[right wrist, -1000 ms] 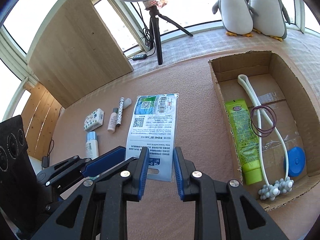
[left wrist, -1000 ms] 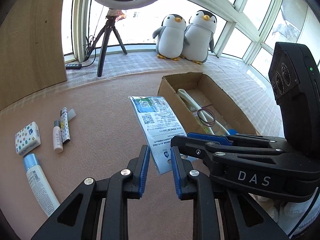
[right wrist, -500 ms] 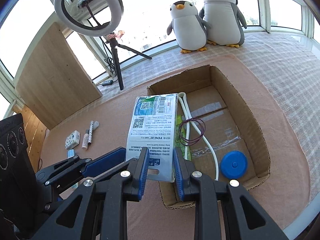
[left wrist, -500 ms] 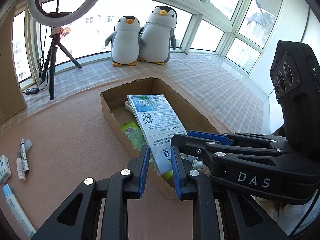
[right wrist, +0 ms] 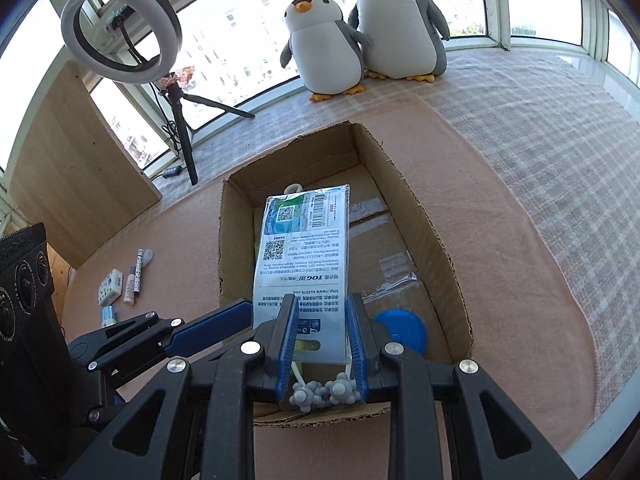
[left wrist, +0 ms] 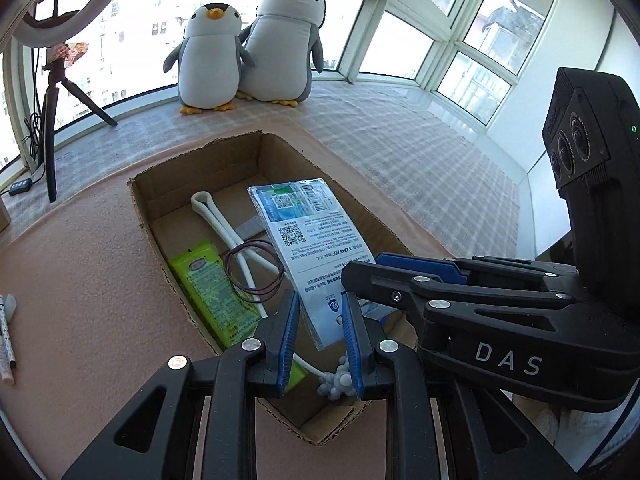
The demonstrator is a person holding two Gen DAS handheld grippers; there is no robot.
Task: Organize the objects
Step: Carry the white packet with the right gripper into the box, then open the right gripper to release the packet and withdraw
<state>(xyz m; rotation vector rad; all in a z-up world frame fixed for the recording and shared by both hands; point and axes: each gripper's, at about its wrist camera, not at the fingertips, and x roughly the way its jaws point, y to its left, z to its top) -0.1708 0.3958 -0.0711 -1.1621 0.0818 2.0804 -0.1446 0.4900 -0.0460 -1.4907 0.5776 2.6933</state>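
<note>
A flat printed packet [left wrist: 308, 240] [right wrist: 304, 260] with QR codes hangs over the open cardboard box [left wrist: 140, 200] [right wrist: 440, 248]. My left gripper [left wrist: 320, 320] and my right gripper [right wrist: 322, 320] are both shut on its near end. The right gripper [left wrist: 384, 268] comes in from the right in the left wrist view. The left gripper [right wrist: 240, 312] comes in from the left in the right wrist view. Inside the box lie a green tube [left wrist: 212, 284], a white massager [left wrist: 224, 232], dark hair ties [left wrist: 256, 276] and a blue round lid [right wrist: 400, 330].
On the pink mat left of the box lie a small patterned box [right wrist: 110, 292], pens [right wrist: 136, 272] and a tube [right wrist: 108, 316]. Two penguin plushes [right wrist: 360, 44] stand by the window. A ring light on a tripod [right wrist: 120, 28] and a wooden board [right wrist: 76, 160] are at the back left.
Both grippers have carried the packet to the right, from above the bare mat to above the box. Their hold on it looks the same.
</note>
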